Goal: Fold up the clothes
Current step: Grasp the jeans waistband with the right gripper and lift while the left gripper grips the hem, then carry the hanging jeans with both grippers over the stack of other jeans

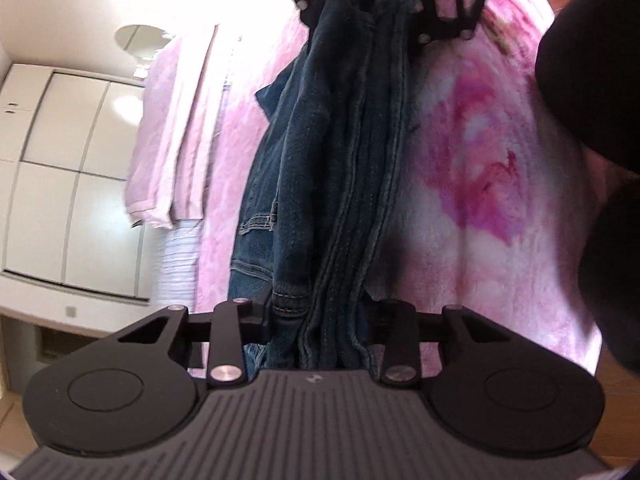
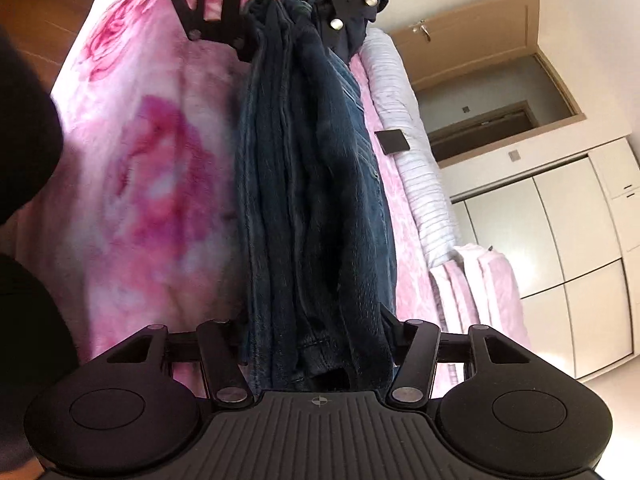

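My left gripper (image 1: 320,320) has its jaws pinching a thick bunch of the jeans (image 1: 340,184), the dark denim gathered in folds between them at six o'clock in the left view. My right gripper (image 2: 316,340) does the same at six o'clock in its own view, jaws pressed onto the other end of the jeans (image 2: 308,200). The denim runs taut from six to twelve o'clock in both views, stretched between the two grippers and lifted over the bed. At twelve o'clock each camera sees the opposite gripper: the right one (image 1: 384,4) from the left view, the left one (image 2: 280,12) from the right view, both closed on denim. Below lies the pink flowered blanket (image 1: 480,160) on the bed. In the left view a folded pale pink cloth (image 1: 172,132) lies at ten o'clock, and white cupboard doors (image 1: 68,168) stand at nine o'clock. In the right view a wooden door (image 2: 472,40) shows at two o'clock.
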`<state>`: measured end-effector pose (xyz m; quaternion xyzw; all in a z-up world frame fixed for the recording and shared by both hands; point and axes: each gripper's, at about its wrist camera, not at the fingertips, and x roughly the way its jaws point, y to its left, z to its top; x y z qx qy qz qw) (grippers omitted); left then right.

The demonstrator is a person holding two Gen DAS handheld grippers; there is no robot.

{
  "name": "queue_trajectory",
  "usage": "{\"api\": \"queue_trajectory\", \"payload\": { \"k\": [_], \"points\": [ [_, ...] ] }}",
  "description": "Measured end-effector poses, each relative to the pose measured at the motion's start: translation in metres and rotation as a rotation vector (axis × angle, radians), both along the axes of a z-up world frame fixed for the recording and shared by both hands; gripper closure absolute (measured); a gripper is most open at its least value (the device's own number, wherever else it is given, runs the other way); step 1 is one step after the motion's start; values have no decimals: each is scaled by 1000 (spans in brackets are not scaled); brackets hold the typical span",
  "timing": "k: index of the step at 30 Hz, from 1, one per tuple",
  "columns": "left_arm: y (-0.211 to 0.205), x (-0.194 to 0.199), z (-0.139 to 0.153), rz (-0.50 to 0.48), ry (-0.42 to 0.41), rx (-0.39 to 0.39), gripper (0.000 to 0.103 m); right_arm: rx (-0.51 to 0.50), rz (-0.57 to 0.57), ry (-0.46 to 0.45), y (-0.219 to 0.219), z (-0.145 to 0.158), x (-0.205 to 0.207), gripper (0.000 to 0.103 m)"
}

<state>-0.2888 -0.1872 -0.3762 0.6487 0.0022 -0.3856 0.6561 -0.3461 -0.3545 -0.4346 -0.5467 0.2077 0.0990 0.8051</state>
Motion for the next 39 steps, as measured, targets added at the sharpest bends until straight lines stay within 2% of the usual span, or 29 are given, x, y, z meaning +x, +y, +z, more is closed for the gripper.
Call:
{"api": "queue_trajectory", "payload": {
  "k": [2, 4, 6, 8, 11, 16, 20, 23, 27, 30, 34, 39],
  "points": [
    [1, 6, 9, -18, 42, 12, 71, 13, -15, 30, -3, 8, 7, 49],
    [2, 12, 18, -34, 86, 25, 73, 49, -42, 71, -5, 20, 11, 63],
    [3, 18, 30, -42, 128, 38, 74, 87, -71, 126, -6, 36, 19, 66],
    [3, 26, 54, -45, 166, 49, 75, 111, -97, 179, -5, 57, 29, 68],
    [0, 36, 99, -58, 216, 64, 76, 132, -118, 245, -4, 111, 40, 69],
    [-24, 30, 169, -191, 259, 84, 77, 144, -178, 346, -6, 214, 35, 70],
    [-42, 26, 225, -297, 293, 100, 76, 160, -271, 411, -7, 279, 2, 70],
    [-59, 22, 265, -382, 311, 108, 76, 169, -381, 405, -19, 315, -19, 70],
    [-127, 13, 289, -545, 250, 78, 76, 169, -545, 357, -56, 347, -46, 70],
    [-192, 3, 304, -652, 187, 40, 76, 147, -659, 287, -103, 368, -66, 70],
    [-299, -12, 308, -744, 101, -20, 76, 96, -776, 178, -190, 384, -94, 70],
    [-451, -39, 294, -758, 66, -60, 76, 70, -839, 105, -336, 383, -124, 70]
  ]
}}
